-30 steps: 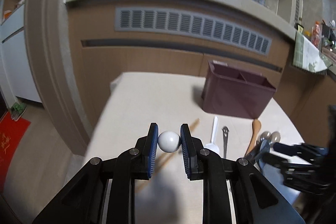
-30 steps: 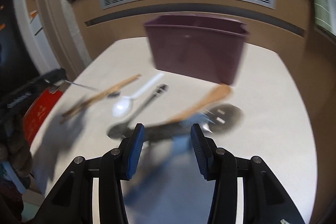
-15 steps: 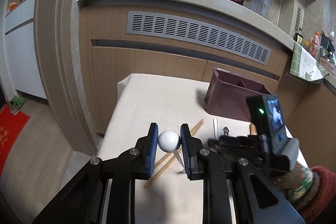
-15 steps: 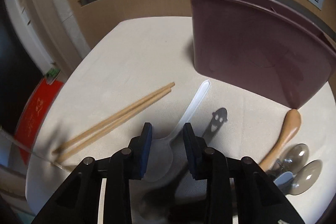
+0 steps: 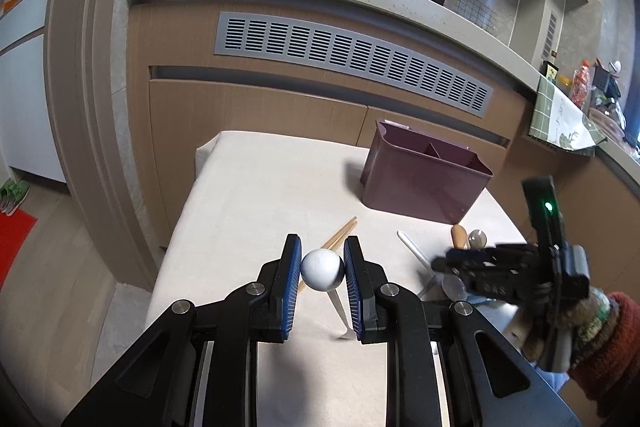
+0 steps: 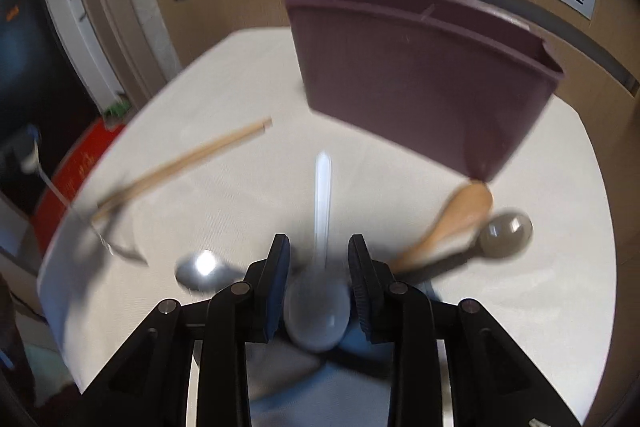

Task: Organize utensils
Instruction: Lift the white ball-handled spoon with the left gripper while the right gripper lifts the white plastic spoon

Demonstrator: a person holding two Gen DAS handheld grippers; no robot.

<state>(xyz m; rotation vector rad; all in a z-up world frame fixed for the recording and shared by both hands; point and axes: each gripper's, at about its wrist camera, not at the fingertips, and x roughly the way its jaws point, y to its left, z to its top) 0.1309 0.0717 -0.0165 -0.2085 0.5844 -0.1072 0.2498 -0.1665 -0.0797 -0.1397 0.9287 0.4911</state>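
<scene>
My left gripper [image 5: 322, 269] is shut on the white ball end [image 5: 321, 269] of a thin utensil and holds it above the table's near left part. My right gripper [image 6: 319, 267] is shut on the bowl of a white plastic spoon [image 6: 320, 291], whose handle points toward the maroon divided utensil holder [image 6: 420, 75]. The holder [image 5: 424, 177] stands at the table's far right. A pair of wooden chopsticks [image 6: 188, 163], a wooden-handled utensil [image 6: 448, 219] and metal spoons [image 6: 506, 231] lie on the cream table [image 6: 248, 99]. The right wrist view is motion-blurred.
A wooden counter front with a grey vent [image 5: 352, 63] rises behind the table. A red mat [image 5: 16, 239] lies on the floor at left. The table's left edge [image 5: 176, 227] drops to the floor.
My right gripper has moved in over the white spoon and closed on its bowl, turning the spoon's handle toward the holder. My left gripper has lifted a little, still holding the white ball end.
</scene>
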